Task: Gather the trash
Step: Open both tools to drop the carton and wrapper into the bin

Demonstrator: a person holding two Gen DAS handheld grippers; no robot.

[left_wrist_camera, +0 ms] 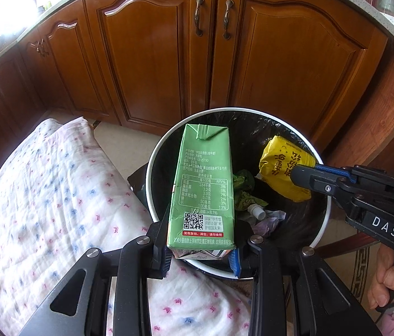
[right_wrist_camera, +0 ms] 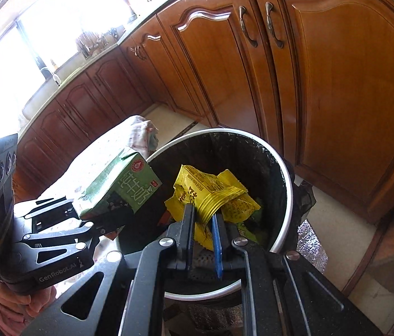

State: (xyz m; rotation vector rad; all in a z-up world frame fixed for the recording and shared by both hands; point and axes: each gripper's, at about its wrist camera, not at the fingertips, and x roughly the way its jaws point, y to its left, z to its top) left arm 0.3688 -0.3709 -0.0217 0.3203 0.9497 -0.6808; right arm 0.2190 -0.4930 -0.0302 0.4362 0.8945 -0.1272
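My left gripper (left_wrist_camera: 201, 254) is shut on a green milk carton (left_wrist_camera: 204, 187) and holds it over the near-left rim of a round white bin (left_wrist_camera: 326, 215) lined with a black bag. My right gripper (right_wrist_camera: 202, 229) is shut on a crumpled yellow snack wrapper (right_wrist_camera: 213, 193) and holds it over the bin's opening (right_wrist_camera: 288, 190). In the left wrist view the right gripper (left_wrist_camera: 295, 176) comes in from the right with the wrapper (left_wrist_camera: 283, 168). In the right wrist view the left gripper (right_wrist_camera: 85, 215) holds the carton (right_wrist_camera: 124, 184) at the left. Green wrappers and a white cap (left_wrist_camera: 255, 210) lie inside the bin.
Wooden cabinet doors (left_wrist_camera: 152, 56) stand right behind the bin. A white cloth with pink and blue flecks (left_wrist_camera: 51, 196) covers a surface left of the bin. A silver foil sheet (right_wrist_camera: 309, 246) lies on the pale tile floor to the bin's right.
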